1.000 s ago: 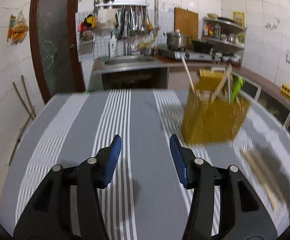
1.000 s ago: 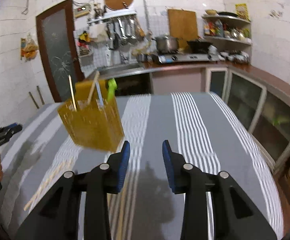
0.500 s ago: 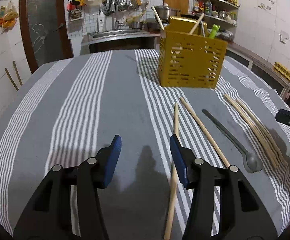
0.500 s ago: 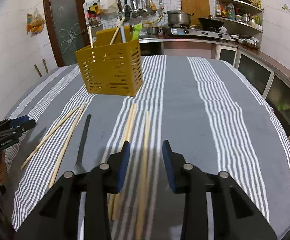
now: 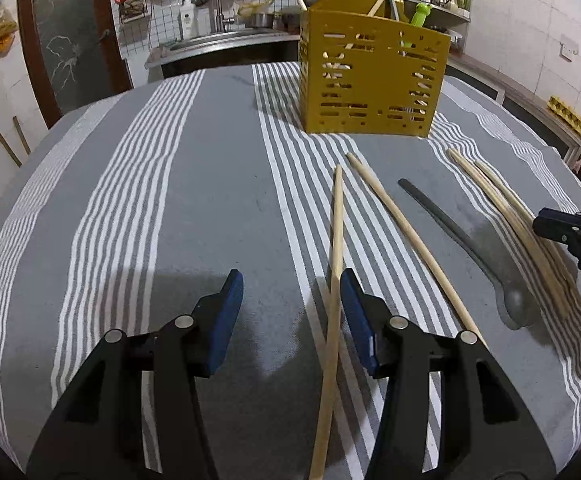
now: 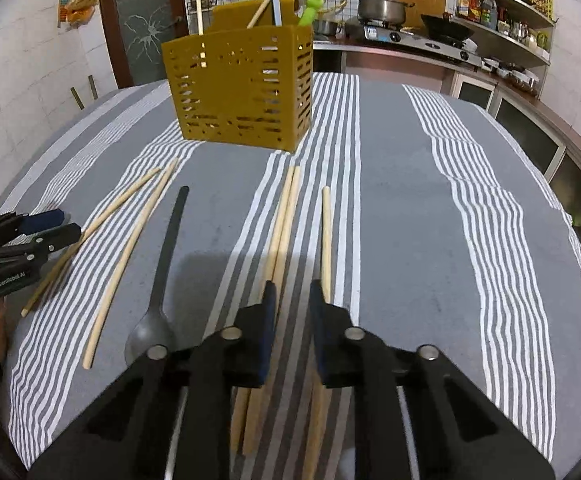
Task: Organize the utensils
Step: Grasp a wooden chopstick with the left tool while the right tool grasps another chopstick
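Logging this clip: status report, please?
Left gripper open, one chopstick between its jaws. Right gripper closing on nothing. Grey spoon loose; yellow caddy upright. Path unobstructed.

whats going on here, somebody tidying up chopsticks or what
A person holds a gripper in each hand over a striped tablecloth, sorting utensils into a yellow caddy that already holds a few. Several wooden chopsticks and a dark spoon lie loose on the cloth. The left gripper is open, with one chopstick passing close to its right finger. The right gripper is closing with nothing between its fingers; a pair of chopsticks lies beside it. Nothing is picked up yet.
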{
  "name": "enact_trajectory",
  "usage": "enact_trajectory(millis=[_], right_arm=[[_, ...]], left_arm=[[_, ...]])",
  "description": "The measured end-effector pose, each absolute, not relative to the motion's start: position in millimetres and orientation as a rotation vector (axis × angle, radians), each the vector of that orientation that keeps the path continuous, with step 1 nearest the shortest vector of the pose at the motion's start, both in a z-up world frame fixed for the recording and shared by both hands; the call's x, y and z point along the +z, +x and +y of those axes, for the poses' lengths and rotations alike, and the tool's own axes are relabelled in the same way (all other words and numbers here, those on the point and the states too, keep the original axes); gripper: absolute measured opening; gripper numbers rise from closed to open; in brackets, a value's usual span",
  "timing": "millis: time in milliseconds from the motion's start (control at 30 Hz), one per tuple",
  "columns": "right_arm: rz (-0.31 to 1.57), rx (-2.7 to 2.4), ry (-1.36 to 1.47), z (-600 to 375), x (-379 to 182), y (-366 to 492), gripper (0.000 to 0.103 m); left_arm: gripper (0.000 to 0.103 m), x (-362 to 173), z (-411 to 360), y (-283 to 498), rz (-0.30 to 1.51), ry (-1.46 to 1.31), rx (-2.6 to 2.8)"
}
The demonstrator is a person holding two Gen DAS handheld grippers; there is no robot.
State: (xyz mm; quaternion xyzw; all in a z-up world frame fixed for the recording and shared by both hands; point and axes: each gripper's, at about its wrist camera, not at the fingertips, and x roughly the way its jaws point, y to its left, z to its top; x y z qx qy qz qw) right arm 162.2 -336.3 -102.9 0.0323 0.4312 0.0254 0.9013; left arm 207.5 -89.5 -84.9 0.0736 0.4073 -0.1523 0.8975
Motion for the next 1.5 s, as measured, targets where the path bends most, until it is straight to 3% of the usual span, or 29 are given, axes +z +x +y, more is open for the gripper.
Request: enact_trajectory(millis=[967,1300,1333,1433,1500], right_arm=[[1.055,0.035,0.016,-322.4,-112.9,262.8,0.015],[1.074,0.066,0.047,-326.3,-116.1,273.1,0.013],[1.077,0.064,0.043,-328.5,-116.3,275.9,0.012],[1.084,0.063,0.056,-329.5,-115.0,281.3,0.007],[1.078,0.067,0.073,-332.5,-113.9,285.1,0.006]], left_arm=[[0.049,-92.7,-143.5,293.5,0.961,0.25,-0.356],[0.042,-93.8,-159.6,308.7,0.996,0.315,-0.375],[0.041,-94.3,-160.7,308.4,0.986,0.329,-0.374],[0.024,-92.8,-163.8,306.2,0.977,0.321,-0.388],[0.004,-90.0,-167.2,306.5,0.969,0.313,-0.387]])
